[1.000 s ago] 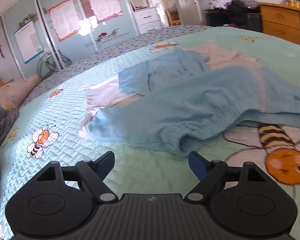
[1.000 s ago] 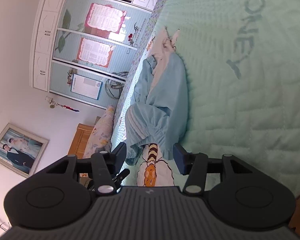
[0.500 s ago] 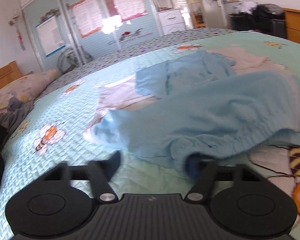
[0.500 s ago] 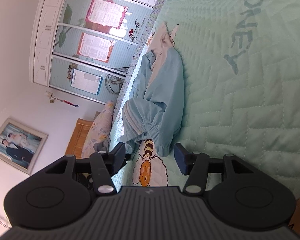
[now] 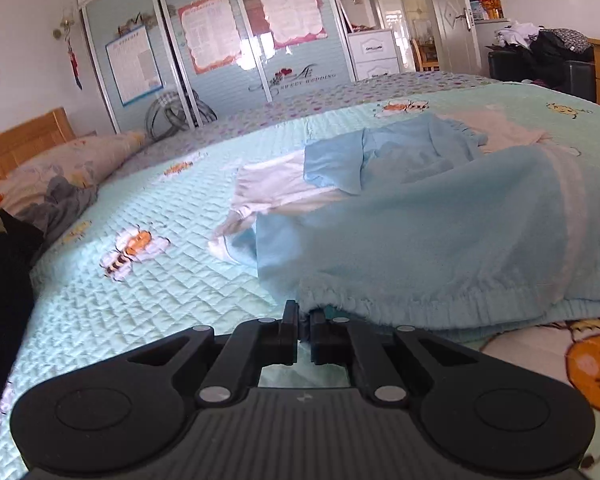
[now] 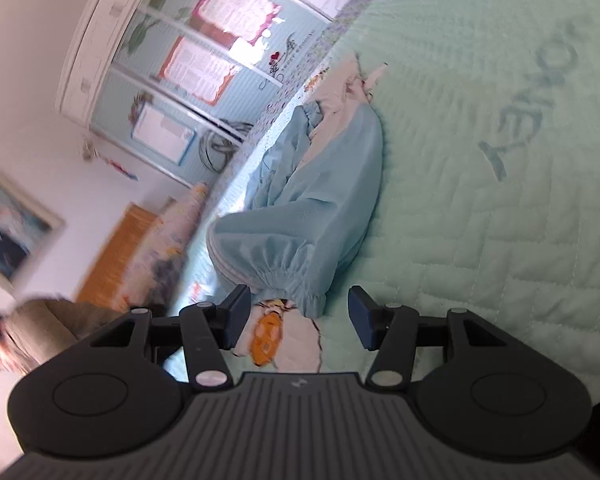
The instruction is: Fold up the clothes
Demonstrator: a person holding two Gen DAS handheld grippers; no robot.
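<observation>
The light blue garment (image 5: 440, 232) lies rumpled across the quilted bed (image 5: 160, 272), its gathered elastic hem nearest the cameras and a white piece of clothing (image 5: 272, 184) poking out from under it on the left. The left tool (image 5: 305, 322) is clenched at the hem's left corner; the fabric edge meets the fingertips there, so it appears to have pinched the hem, though how much cloth sits between the pads is hard to tell. The right tool (image 6: 296, 312) is released, its fingers spread with the gathered hem (image 6: 296, 280) just beyond them and nothing between the pads.

The step in hand looks like taking both corners of the hem before lifting and spreading the garment. To do it well, the right tool should slide its lower finger under the elastic at the opposite corner, take both layers, and clench before either hand lifts; lifting on one corner alone would only drag the pile. A firm bite on the elastic band will hold better than on the thin cloth behind it.

The left tool points forward and somewhat downward, low over the bed. The right tool is rolled strongly to one side, the bed running up the right of its view.
</observation>
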